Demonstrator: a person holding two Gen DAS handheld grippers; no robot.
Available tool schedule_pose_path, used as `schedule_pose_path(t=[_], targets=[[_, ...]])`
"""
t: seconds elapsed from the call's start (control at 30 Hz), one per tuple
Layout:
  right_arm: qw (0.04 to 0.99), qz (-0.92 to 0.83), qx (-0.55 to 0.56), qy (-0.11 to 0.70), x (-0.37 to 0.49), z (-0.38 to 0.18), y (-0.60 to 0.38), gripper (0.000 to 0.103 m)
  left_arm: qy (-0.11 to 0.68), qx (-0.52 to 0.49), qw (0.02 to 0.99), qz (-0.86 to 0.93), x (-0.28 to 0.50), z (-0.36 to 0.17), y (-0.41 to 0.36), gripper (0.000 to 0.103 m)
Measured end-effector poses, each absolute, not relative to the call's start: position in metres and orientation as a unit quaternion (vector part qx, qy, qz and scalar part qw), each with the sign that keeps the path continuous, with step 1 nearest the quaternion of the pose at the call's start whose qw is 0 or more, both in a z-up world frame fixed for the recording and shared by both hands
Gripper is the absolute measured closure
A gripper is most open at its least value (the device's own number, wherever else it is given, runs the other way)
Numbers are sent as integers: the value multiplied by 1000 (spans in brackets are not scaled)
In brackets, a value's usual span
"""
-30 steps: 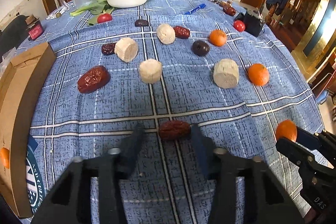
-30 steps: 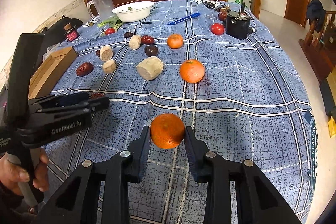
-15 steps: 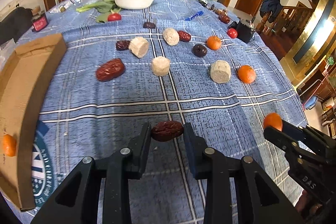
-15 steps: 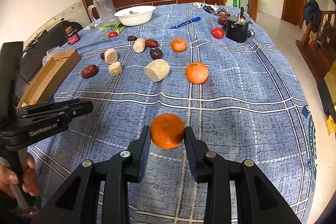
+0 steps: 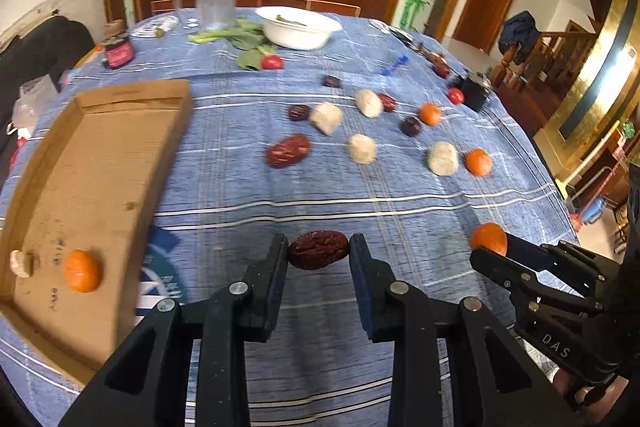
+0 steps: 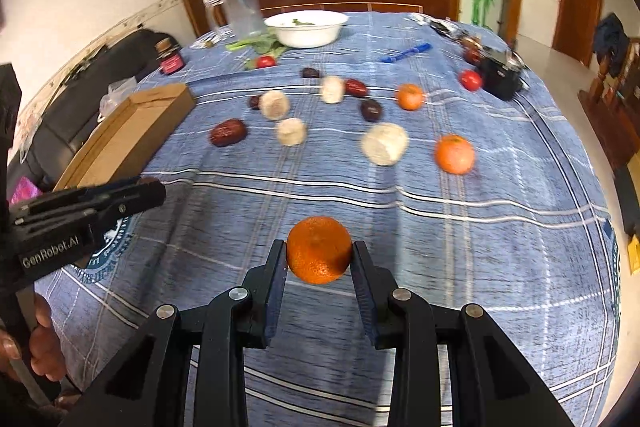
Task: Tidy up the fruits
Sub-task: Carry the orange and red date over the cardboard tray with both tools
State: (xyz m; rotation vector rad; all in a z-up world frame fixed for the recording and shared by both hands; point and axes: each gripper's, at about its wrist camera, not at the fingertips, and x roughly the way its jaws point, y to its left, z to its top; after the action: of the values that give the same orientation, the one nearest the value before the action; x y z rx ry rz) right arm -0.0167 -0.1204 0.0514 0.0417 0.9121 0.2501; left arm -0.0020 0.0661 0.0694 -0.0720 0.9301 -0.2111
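My left gripper (image 5: 319,251) is shut on a red date (image 5: 318,250) and holds it above the blue cloth, right of the cardboard tray (image 5: 104,155). The tray holds a tangerine (image 5: 81,271) and a pale piece (image 5: 22,263). My right gripper (image 6: 319,251) is shut on a tangerine (image 6: 319,250); it also shows in the left wrist view (image 5: 489,239). More dates (image 5: 288,151), tangerines (image 5: 478,162) and pale round pieces (image 5: 442,158) lie scattered on the cloth beyond.
At the far end stand a white bowl (image 5: 298,29), a glass jug (image 5: 214,3), green leaves (image 5: 240,41), a small jar (image 5: 117,51), a blue pen (image 5: 394,64) and a black container (image 5: 472,91). The table edge drops off at the right.
The left gripper closed on the date, lifted it and swung left, bringing the cardboard tray further into view. The right gripper keeps its tangerine and has risen a little.
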Motion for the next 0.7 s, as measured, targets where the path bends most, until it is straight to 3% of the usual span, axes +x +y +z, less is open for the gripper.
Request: schedule_pose_path(t=[0.7], targets=[[882,211,-24,421,8,74,18,67,419,-85,904,-7,-15,88,208,73]])
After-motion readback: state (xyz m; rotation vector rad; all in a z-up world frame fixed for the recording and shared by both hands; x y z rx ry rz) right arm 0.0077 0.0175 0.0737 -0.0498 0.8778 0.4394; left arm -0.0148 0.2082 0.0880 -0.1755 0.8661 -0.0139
